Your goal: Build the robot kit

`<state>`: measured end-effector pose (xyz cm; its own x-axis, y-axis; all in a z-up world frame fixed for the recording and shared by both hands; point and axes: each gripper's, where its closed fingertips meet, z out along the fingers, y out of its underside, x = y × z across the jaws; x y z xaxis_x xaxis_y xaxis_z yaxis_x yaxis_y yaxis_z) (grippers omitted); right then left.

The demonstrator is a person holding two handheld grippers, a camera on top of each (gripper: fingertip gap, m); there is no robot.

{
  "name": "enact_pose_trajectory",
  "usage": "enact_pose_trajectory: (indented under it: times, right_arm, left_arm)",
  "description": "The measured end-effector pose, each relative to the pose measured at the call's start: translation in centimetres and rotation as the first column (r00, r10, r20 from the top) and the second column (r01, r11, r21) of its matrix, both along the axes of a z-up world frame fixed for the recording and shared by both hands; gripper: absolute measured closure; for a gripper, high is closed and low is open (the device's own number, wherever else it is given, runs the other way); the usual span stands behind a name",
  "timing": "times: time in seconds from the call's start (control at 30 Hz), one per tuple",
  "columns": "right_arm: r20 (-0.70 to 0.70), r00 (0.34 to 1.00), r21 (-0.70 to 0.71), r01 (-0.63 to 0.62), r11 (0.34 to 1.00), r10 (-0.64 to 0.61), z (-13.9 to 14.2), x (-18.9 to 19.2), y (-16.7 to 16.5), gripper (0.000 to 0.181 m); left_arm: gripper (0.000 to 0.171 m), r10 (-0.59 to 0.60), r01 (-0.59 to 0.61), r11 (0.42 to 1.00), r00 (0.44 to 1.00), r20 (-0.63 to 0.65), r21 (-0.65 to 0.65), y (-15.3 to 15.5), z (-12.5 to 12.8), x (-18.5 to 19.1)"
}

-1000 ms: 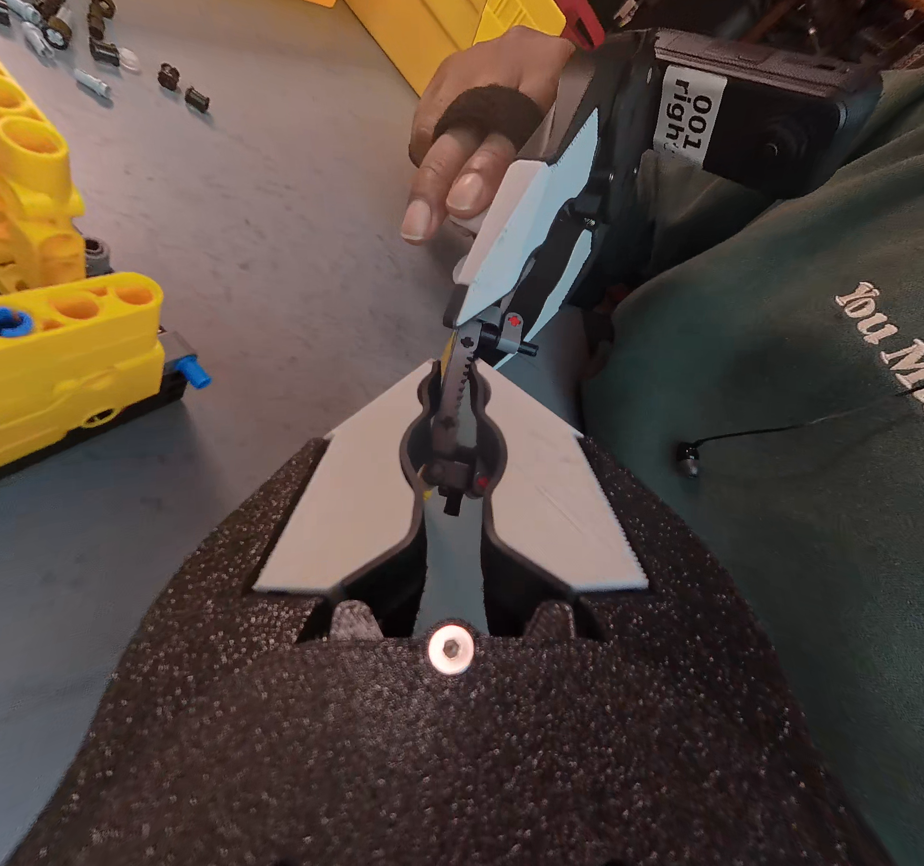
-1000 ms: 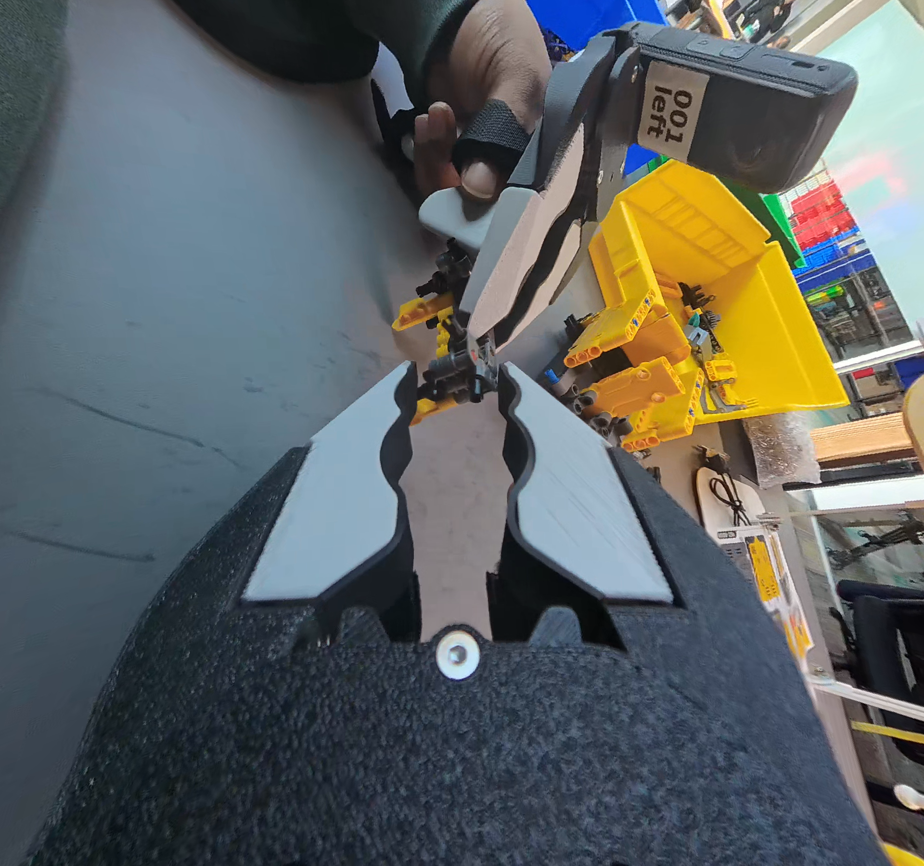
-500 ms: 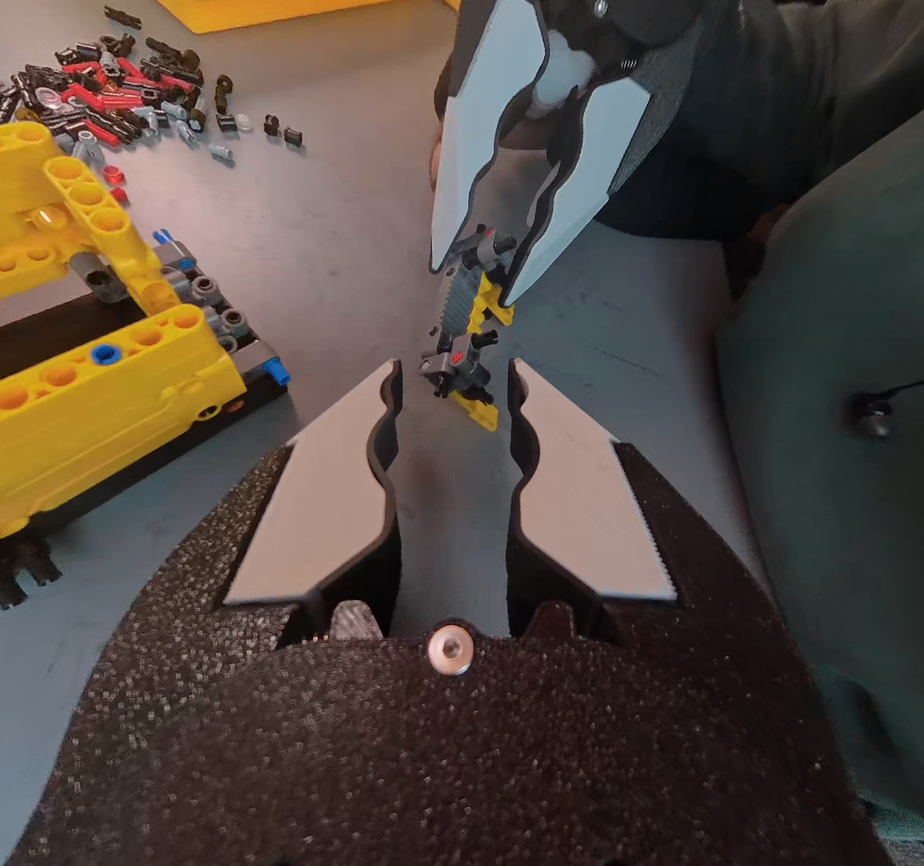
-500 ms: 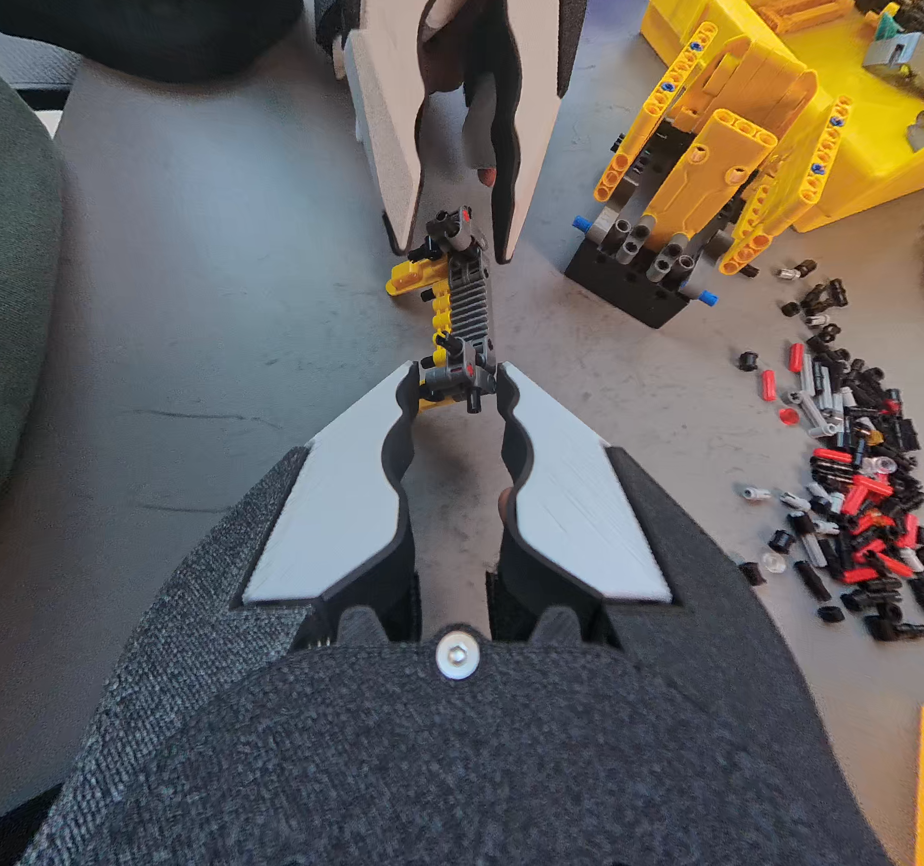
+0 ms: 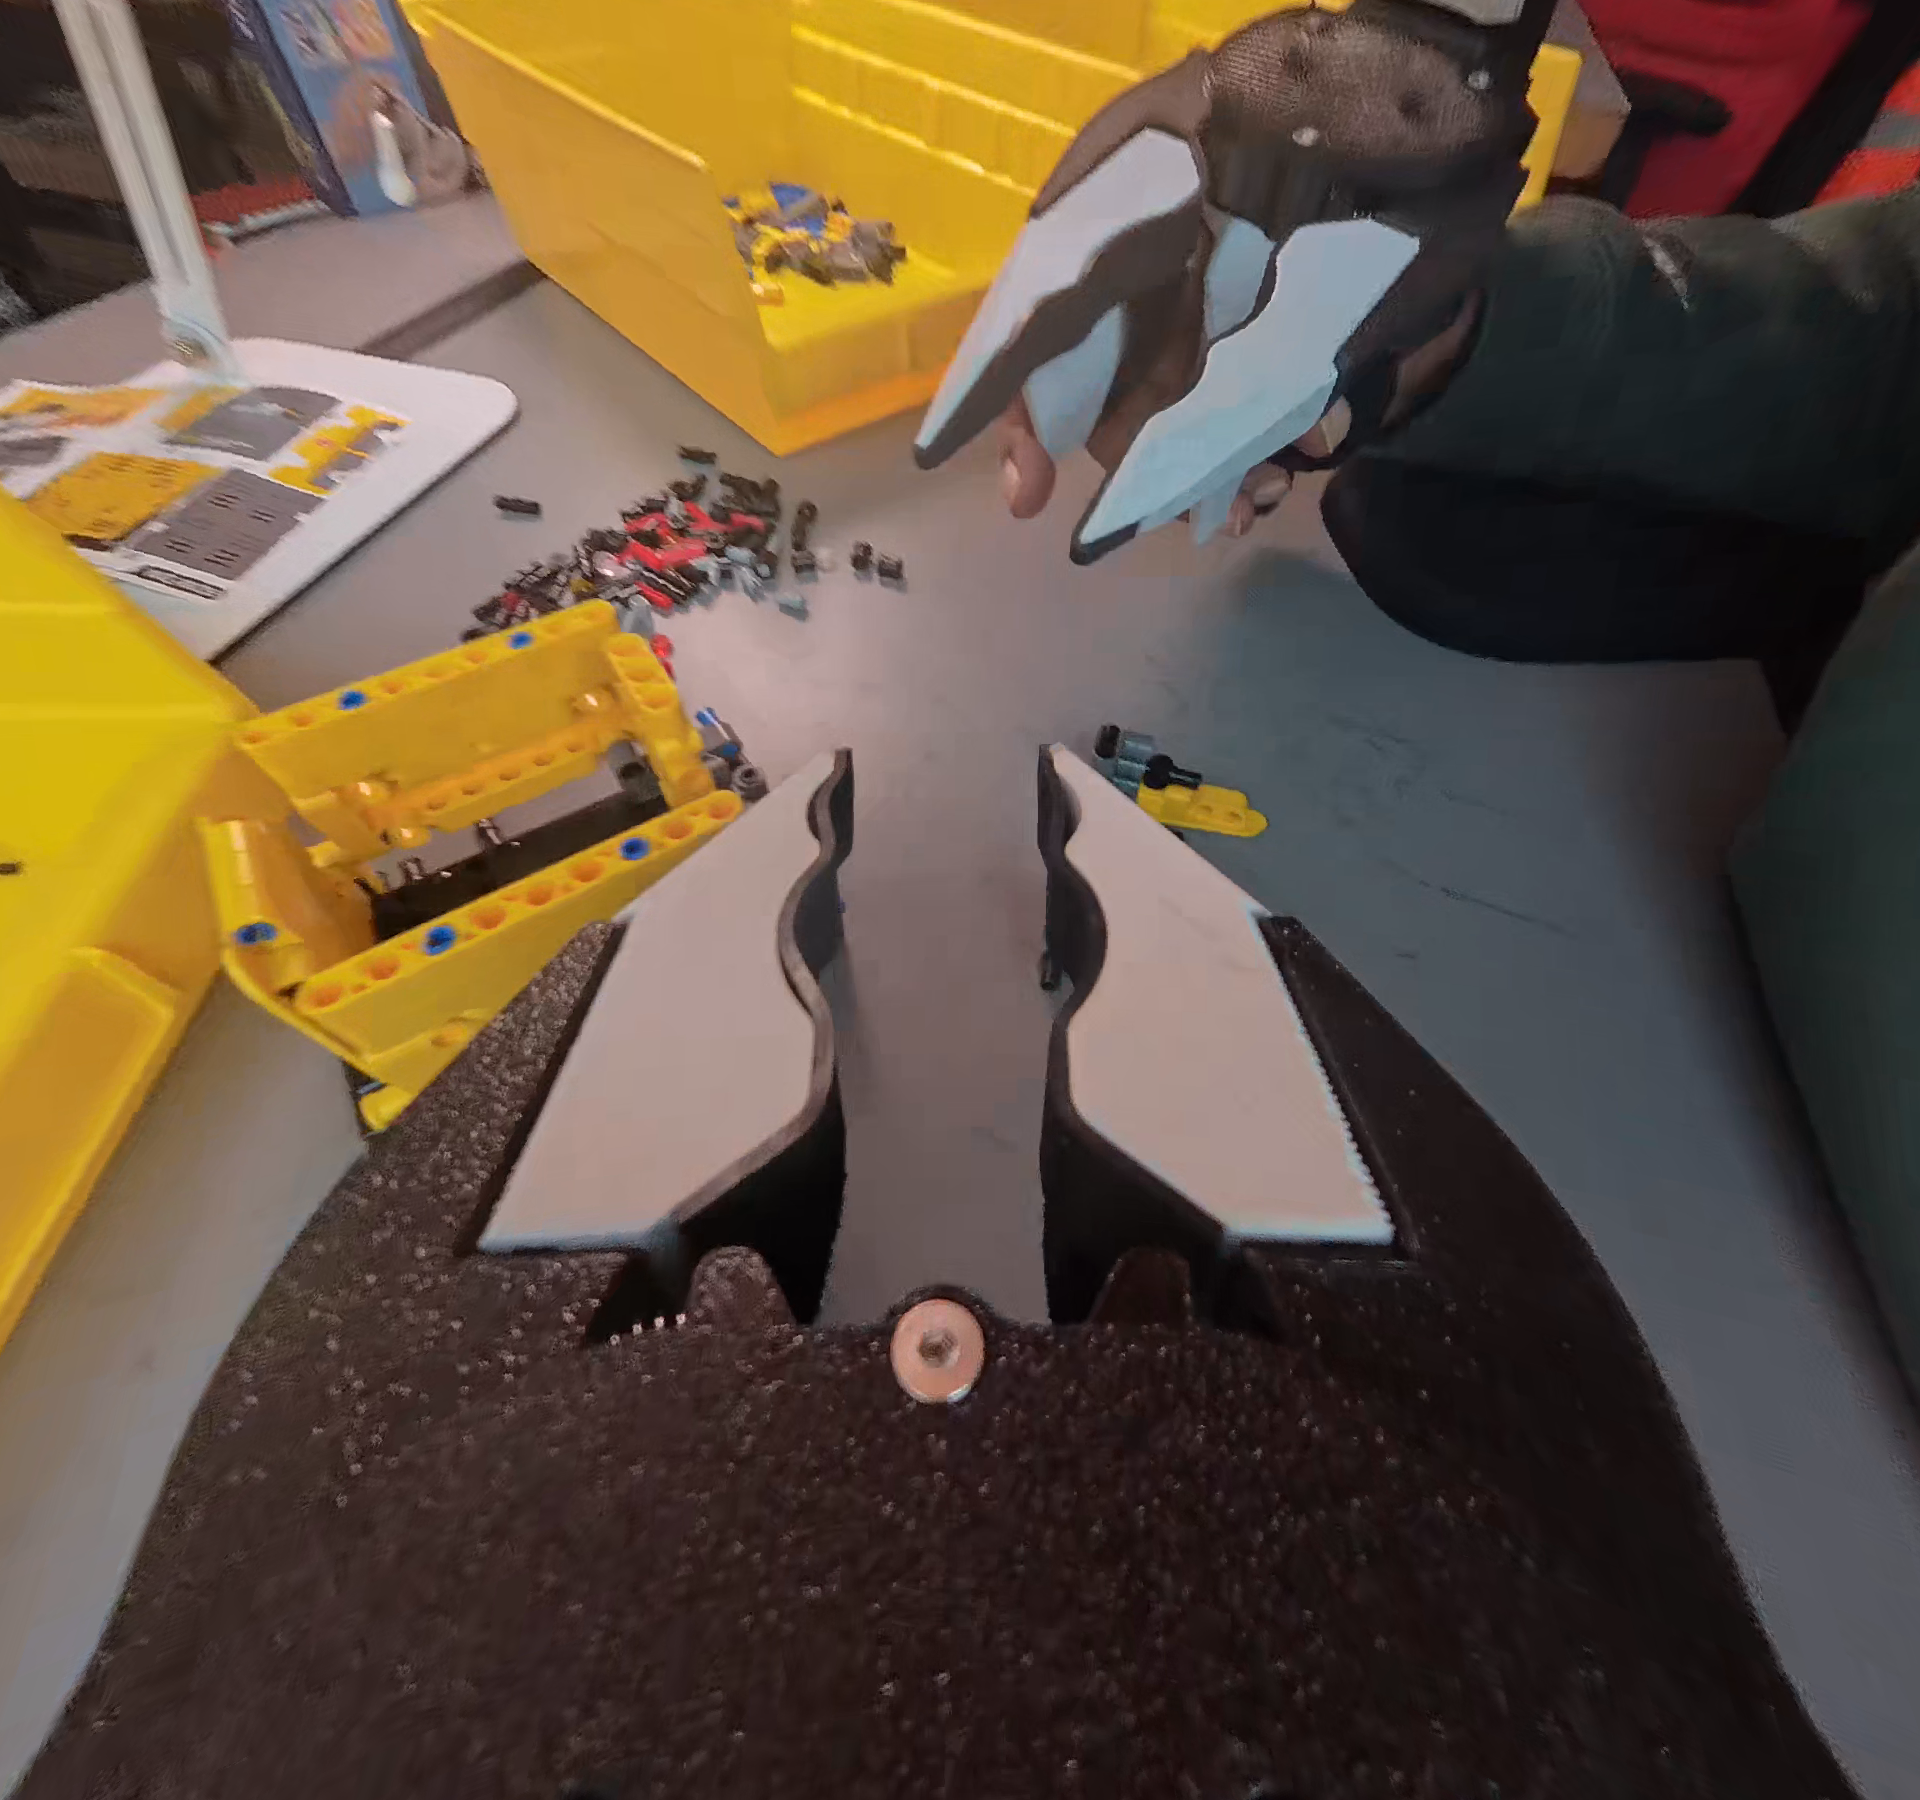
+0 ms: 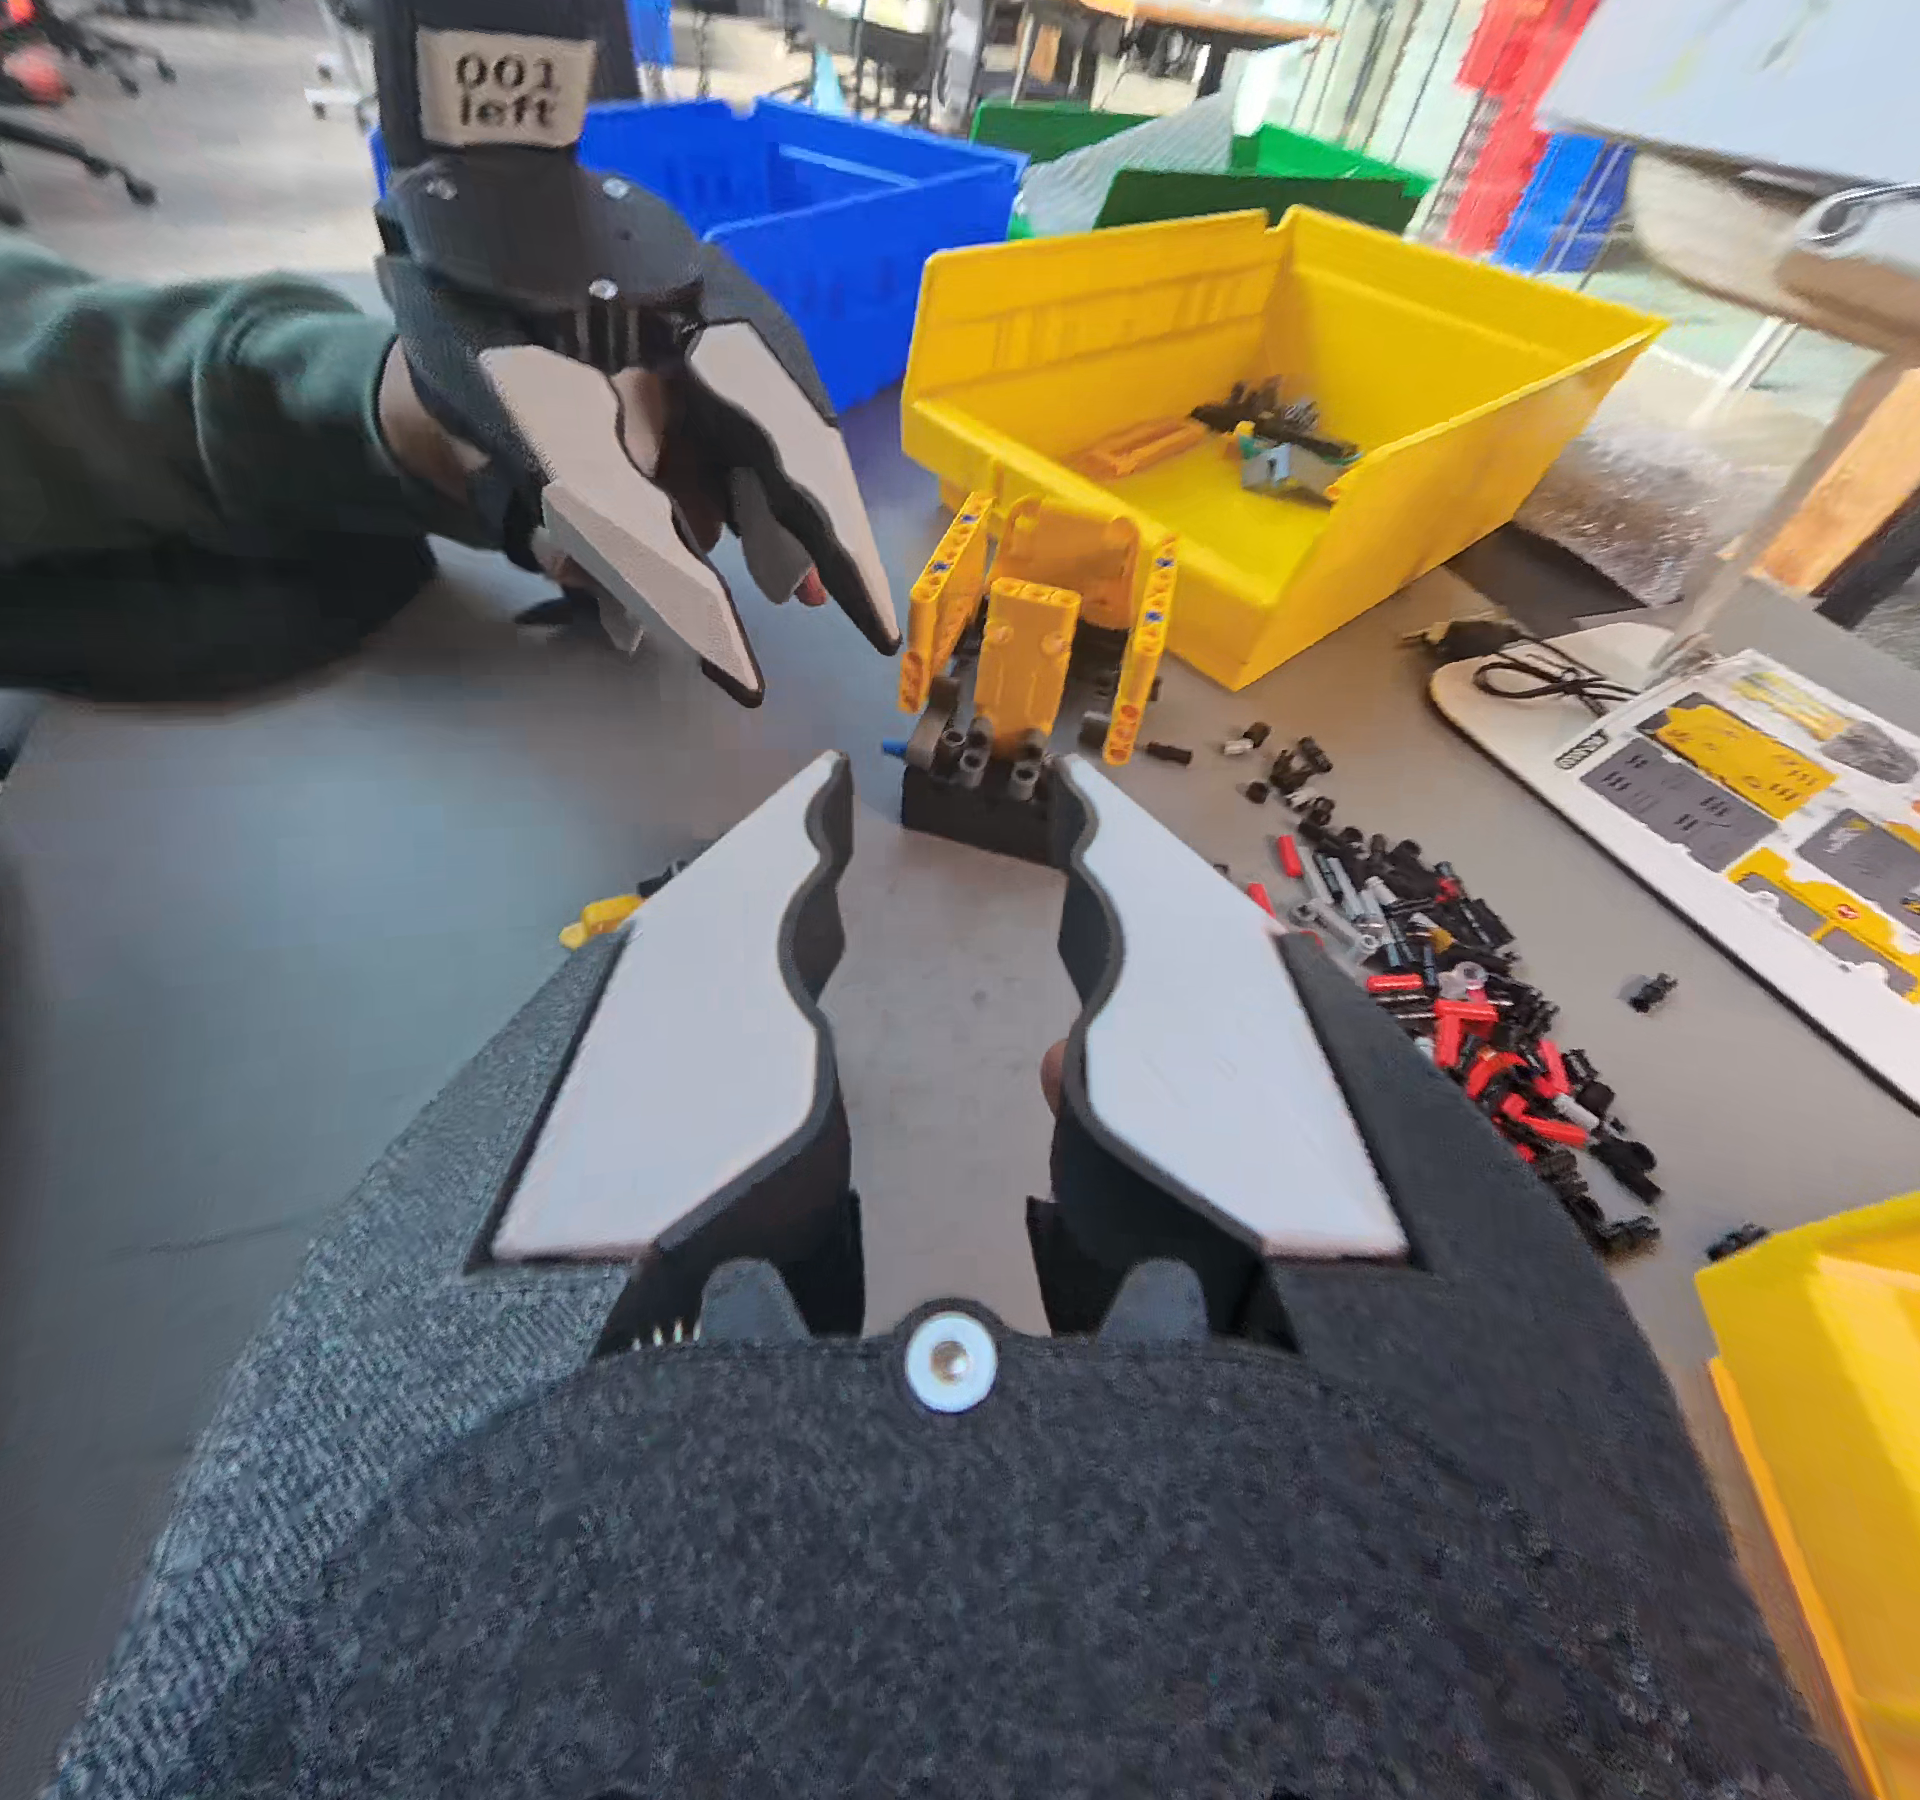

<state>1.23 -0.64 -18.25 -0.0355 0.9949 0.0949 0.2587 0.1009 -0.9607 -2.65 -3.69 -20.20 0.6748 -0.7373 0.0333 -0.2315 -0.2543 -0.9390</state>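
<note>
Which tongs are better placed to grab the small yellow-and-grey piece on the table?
Left, probably. The piece lies right beside the left tongs' open tips; the right tongs hang higher and farther off.

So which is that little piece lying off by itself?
Start at the yellow bin and come toward the left tool. Just right of its tip lies the small piece, yellow with grey and black bits, alone on the table, unlike the pile.

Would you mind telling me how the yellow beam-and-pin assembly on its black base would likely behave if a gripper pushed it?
The yellow beam-and-pin assembly stands tall on a narrow black base, so a high push would probably tip it. Its hollow plastic beams suggest it is light. The pinned arms may swing or pop loose.
</note>
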Motion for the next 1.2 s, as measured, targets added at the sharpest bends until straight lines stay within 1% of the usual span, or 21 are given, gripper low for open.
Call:
enact_pose_trajectory:
  times: [0.07,0.1,0.17,0.23,0.27,0.33,0.37,0.5,0.6,0.7,0.73,0.8,0.9,0.97,1.0,1.07,1.13,1.2]
  right_arm:
    - [-0.061,0.997,-0.027,0.041,0.999,-0.042,0.8,0.3,1.1,0.174]
    - [-0.067,0.997,-0.039,0.045,0.998,-0.047,0.8,0.4,1.4,0.181]
    - [-0.037,0.998,-0.073,0.048,0.996,-0.051,0.1,0.3,1.8,0.181]
    - [-0.027,0.995,-0.061,0.095,0.994,-0.097,-0.5,0.2,2.6,0.181]
    - [-0.039,0.993,-0.047,0.110,0.993,-0.112,-0.5,0.1,2.8,0.179]
    - [-0.019,0.993,-0.059,0.112,0.992,-0.113,-0.9,-0.1,2.7,0.169]
    - [-0.007,0.995,-0.052,0.100,0.994,-0.100,-1.2,-0.2,2.4,0.169]
    - [0.114,0.992,0.094,0.050,0.994,-0.061,-3.0,-1.0,0.6,0.173]
    - [0.150,0.988,0.105,0.027,0.994,-0.042,-3.4,-1.9,-0.9,0.174]
    - [0.155,0.988,0.071,-0.014,0.997,0.003,-3.2,-2.7,-2.5,0.167]
    - [0.162,0.987,0.064,0.003,0.998,-0.013,-3.2,-2.9,-2.6,0.162]
    - [0.169,0.984,0.086,0.046,0.995,-0.060,-3.2,-2.9,-2.2,0.166]
    - [0.161,0.984,0.041,0.070,0.997,-0.076,-2.6,-2.9,-2.2,0.165]
    - [0.150,0.984,0.062,0.088,0.994,-0.097,-2.3,-2.9,-2.1,0.167]
    - [0.132,0.988,0.062,0.077,0.995,-0.084,-2.0,-3.0,-2.4,0.168]
    - [0.125,0.988,0.060,0.083,0.995,-0.090,-2.0,-3.1,-2.5,0.168]
    - [0.110,0.992,0.009,0.061,0.998,-0.062,-1.4,-2.9,-2.8,0.169]
    - [0.117,0.993,-0.045,0.042,0.998,-0.037,-1.6,-2.6,-3.0,0.170]
  left_arm:
    - [0.137,0.052,-0.053,0.997,0.998,0.029,0.049,0.6,1.0,-0.9]
    - [0.137,0.072,-0.074,0.996,0.997,0.036,0.057,0.8,1.2,-1.2]
    - [0.137,0.090,-0.092,0.994,0.995,0.043,0.064,0.9,1.3,-1.5]
    - [0.137,0.093,-0.096,0.993,0.995,0.040,0.067,0.9,1.3,-1.4]
    - [0.137,0.090,-0.092,0.994,0.995,0.032,0.061,0.9,1.1,-1.4]
    - [0.137,0.084,-0.085,0.995,0.996,0.019,0.059,0.8,0.8,-1.1]
    - [0.137,0.076,-0.076,0.995,0.997,0.012,0.061,0.7,0.7,-0.8]
    - [0.135,0.021,-0.017,0.995,0.999,-0.043,0.098,0.0,0.6,1.0]
    - [0.133,-0.009,0.033,0.987,0.988,-0.152,0.155,-0.4,0.1,2.7]
    - [0.135,0.001,0.066,0.975,0.954,-0.301,0.211,-0.4,-1.1,3.9]
    - [0.135,0.040,0.050,0.968,0.937,-0.346,0.246,-0.1,-1.2,3.8]
    - [0.140,0.103,0.035,0.952,0.898,-0.428,0.304,0.3,-1.3,3.5]
    - [0.144,0.165,0.038,0.925,0.855,-0.492,0.377,0.6,-1.0,3.5]
    - [0.148,0.182,0.029,0.924,0.844,-0.504,0.382,0.7,-0.8,3.5]
    - [0.152,0.165,0.035,0.930,0.850,-0.501,0.366,0.6,-0.9,3.7]
    - [0.152,0.156,0.035,0.933,0.858,-0.490,0.359,0.5,-0.8,3.7]
    - [0.152,0.157,0.036,0.928,0.863,-0.479,0.371,0.3,-0.3,4.0]
    - [0.152,0.135,0.032,0.942,0.874,-0.466,0.333,0.3,-0.5,4.3]
